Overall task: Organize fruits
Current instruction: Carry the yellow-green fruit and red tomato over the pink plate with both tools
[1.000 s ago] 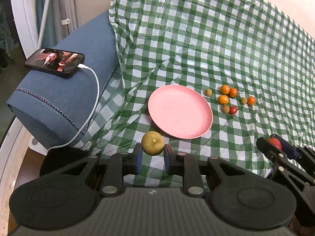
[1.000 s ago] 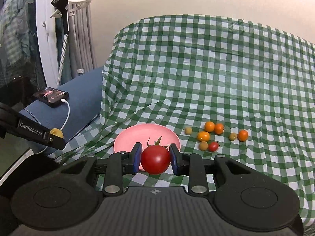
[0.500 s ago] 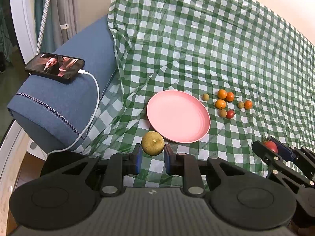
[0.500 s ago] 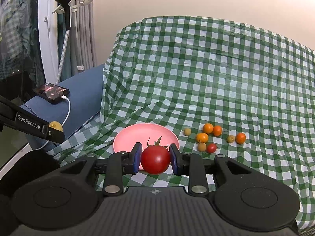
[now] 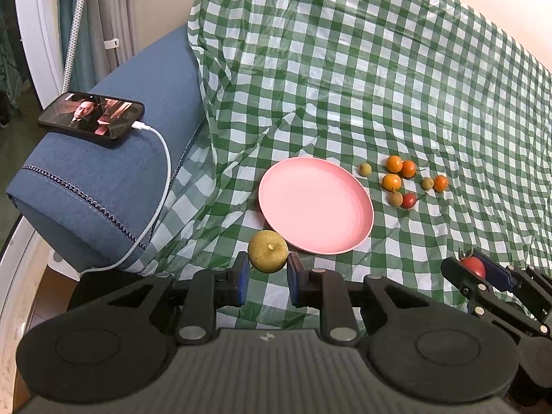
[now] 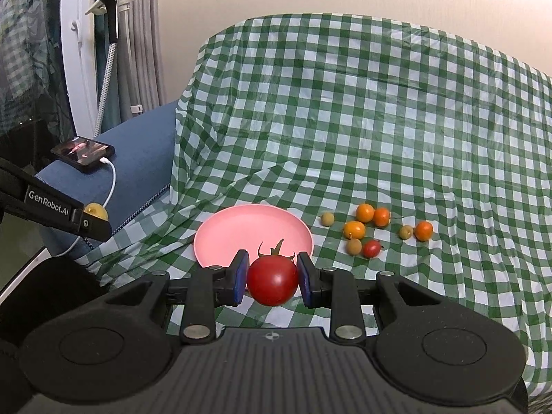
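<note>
Fruits: small ones (image 6: 372, 229) loose on checked cloth (image 6: 379, 120) beside pink plate (image 6: 220, 238) | left gripper (image 5: 267, 270) pinches yellow-green fruit (image 5: 267, 251) | right gripper (image 6: 272, 277) pinches red tomato (image 6: 272, 280)

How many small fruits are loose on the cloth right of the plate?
8, clustered right of the pink plate: three greenish, four orange, one red. None seem hidden.

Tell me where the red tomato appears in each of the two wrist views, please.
Left wrist view: the red tomato is at the lower right edge, between the jaws of the right gripper.
Right wrist view: red tomato at bottom centre, clamped between the blue pads, in front of the plate.
Shared landmark: the pink plate.
</note>
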A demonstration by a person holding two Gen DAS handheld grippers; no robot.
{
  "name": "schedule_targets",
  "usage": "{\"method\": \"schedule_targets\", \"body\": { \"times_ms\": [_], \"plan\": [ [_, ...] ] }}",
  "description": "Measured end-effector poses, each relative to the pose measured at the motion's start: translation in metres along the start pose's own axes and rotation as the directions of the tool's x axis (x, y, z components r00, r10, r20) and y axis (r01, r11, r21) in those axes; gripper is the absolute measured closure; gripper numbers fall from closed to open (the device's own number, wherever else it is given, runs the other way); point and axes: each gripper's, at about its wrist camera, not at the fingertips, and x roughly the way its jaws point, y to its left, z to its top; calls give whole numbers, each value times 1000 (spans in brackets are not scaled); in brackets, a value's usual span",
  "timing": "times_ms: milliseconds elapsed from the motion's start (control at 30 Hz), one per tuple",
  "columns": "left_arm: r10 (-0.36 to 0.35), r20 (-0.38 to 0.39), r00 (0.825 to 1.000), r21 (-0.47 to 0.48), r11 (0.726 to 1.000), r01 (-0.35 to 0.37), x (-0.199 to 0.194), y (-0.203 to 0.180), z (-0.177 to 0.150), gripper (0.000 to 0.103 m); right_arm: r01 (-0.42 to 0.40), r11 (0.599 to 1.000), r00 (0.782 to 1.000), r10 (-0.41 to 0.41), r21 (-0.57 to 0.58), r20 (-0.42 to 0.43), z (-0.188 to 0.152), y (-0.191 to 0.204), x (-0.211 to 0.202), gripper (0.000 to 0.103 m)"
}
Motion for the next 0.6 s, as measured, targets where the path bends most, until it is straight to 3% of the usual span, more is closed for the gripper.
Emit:
{"method": "schedule_targets", "body": {
  "times_ms": [600],
  "plan": [
    [5,-17,1000,-12,1000,-6,39,-9,37,78,-1,999,998,3,35,-56,15,-11,47,72]
  ]
}}
